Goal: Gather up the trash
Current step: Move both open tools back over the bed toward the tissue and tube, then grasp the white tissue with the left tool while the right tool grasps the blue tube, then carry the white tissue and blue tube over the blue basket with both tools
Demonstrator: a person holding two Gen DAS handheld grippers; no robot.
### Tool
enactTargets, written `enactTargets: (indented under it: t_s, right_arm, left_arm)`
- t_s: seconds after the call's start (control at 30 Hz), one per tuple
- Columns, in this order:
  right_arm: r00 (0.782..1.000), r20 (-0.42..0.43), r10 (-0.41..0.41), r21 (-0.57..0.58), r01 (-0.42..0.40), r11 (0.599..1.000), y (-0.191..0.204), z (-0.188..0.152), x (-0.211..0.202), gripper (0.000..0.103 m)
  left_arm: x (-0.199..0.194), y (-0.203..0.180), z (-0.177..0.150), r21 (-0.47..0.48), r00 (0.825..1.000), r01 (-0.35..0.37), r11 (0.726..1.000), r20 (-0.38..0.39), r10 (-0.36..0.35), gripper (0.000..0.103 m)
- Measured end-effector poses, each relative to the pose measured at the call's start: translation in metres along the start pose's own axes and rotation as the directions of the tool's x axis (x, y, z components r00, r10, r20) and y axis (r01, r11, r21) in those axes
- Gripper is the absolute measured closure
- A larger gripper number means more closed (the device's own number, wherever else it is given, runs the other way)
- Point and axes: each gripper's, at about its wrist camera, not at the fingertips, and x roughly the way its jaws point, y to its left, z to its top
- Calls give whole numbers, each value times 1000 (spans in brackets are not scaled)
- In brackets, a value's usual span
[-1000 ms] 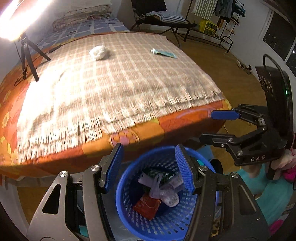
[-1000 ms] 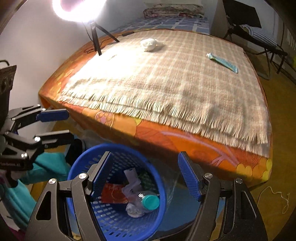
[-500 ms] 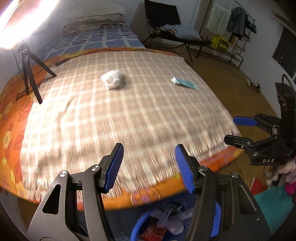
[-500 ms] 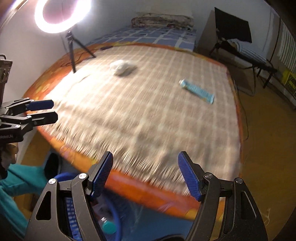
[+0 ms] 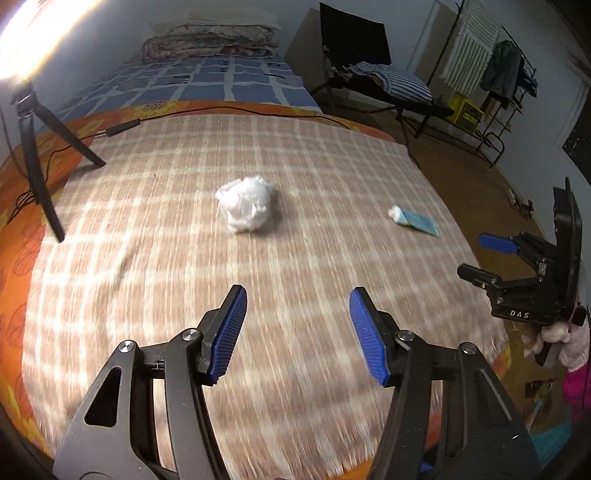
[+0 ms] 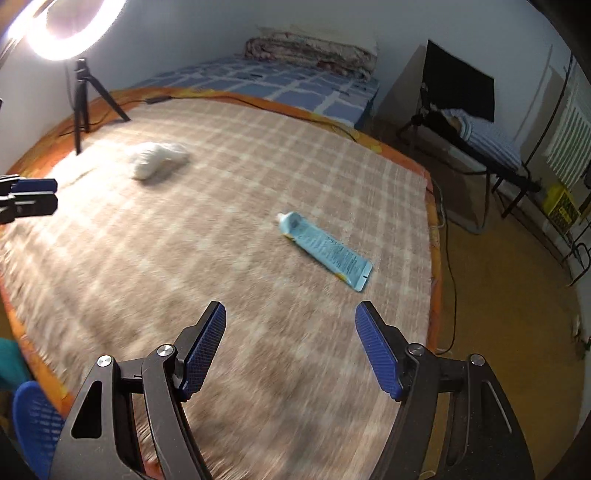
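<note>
Two bits of trash lay on the checked blanket (image 5: 155,229) in front of me: a crumpled white wad (image 5: 245,208) out in the middle of the bed, and a light blue tube (image 6: 325,251) lying flat nearer the right-hand edge, its white cap pointing up toward the far end. The two were well apart, neither touched by anything.

My left gripper (image 5: 295,328) was over the near part of the blanket, jaws spread wide with nothing between the blue pads (image 5: 227,332), and the wad sat ahead of it, a shade left of the gap. My right gripper (image 6: 290,347) was just as wide and just as empty, with the tube lying ahead of it and a little to the right. In the left view I could see that right gripper (image 5: 517,280) off by the bed's right edge; in the right view the left one's blue tips (image 6: 33,184) poked in from the left margin.

Down at the lower left of the right view, a slice of the blue mesh basket (image 6: 35,428) showed below the bed's orange edge (image 6: 430,236). A black tripod (image 6: 83,103) stood on the far left corner under a glaring ring light (image 6: 68,26), a cable trailing across behind the blanket. The near blanket was smeared with blur.
</note>
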Motion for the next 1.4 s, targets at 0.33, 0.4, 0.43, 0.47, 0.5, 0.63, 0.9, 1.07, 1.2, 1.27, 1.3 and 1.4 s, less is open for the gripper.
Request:
enactTargets:
  t_s: [0.33, 0.4, 0.43, 0.47, 0.5, 0.63, 0.9, 1.07, 1.2, 1.27, 1.3, 1.4]
  right_arm:
    - [998, -53, -26, -28, 24, 999, -13, 20, 53, 31]
    - [998, -55, -41, -45, 38, 998, -13, 24, 63, 31]
    - [997, -55, -46, -48, 43, 998, -13, 25, 68, 31]
    - [997, -56, -49, -50, 46, 998, -14, 26, 73, 31]
    - [997, -57, -53, -52, 50, 997, -15, 27, 78, 31]
    - [998, -35, -46, -45, 45, 998, -18, 34, 86, 31]
    - [999, -17, 37, 33, -36, 999, -27, 46, 97, 58]
    - [999, -9, 47, 72, -47, 996, -32, 50, 100, 80]
    - [1000, -1, 20, 74, -19, 997, -33, 49, 98, 94]
    - [1000, 2, 24, 81, -25, 996, -33, 48, 95, 98]
    - [1000, 5, 29, 90, -29, 996, -34, 47, 93, 97]
    - [999, 6, 32, 95, -32, 995, -33, 45, 87, 98]
  left_arm:
    - [56, 29, 39, -96, 1000, -23, 995, -12, 22, 43]
    - [65, 31, 44, -95, 1000, -24, 995, -16, 22, 43]
    - [70, 32, 46, -93, 1000, -23, 995, -23, 21, 44]
    - [74, 33, 49, -92, 999, -23, 996, -27, 21, 44]
    - [78, 34, 51, -91, 999, -23, 996, -29, 21, 44]
    - [91, 39, 57, -90, 999, -31, 995, -36, 28, 44]
    - [112, 46, 62, -101, 998, -39, 994, -46, 34, 44]
    - [115, 47, 62, -88, 998, -53, 995, -37, 50, 61]
    - [115, 49, 63, -83, 998, -56, 995, -35, 53, 74]
    - [112, 51, 63, -84, 998, -60, 995, -24, 58, 76]
    - [110, 52, 63, -85, 998, -59, 995, -19, 57, 77]
    - [103, 51, 61, -78, 998, -61, 995, -9, 60, 78]
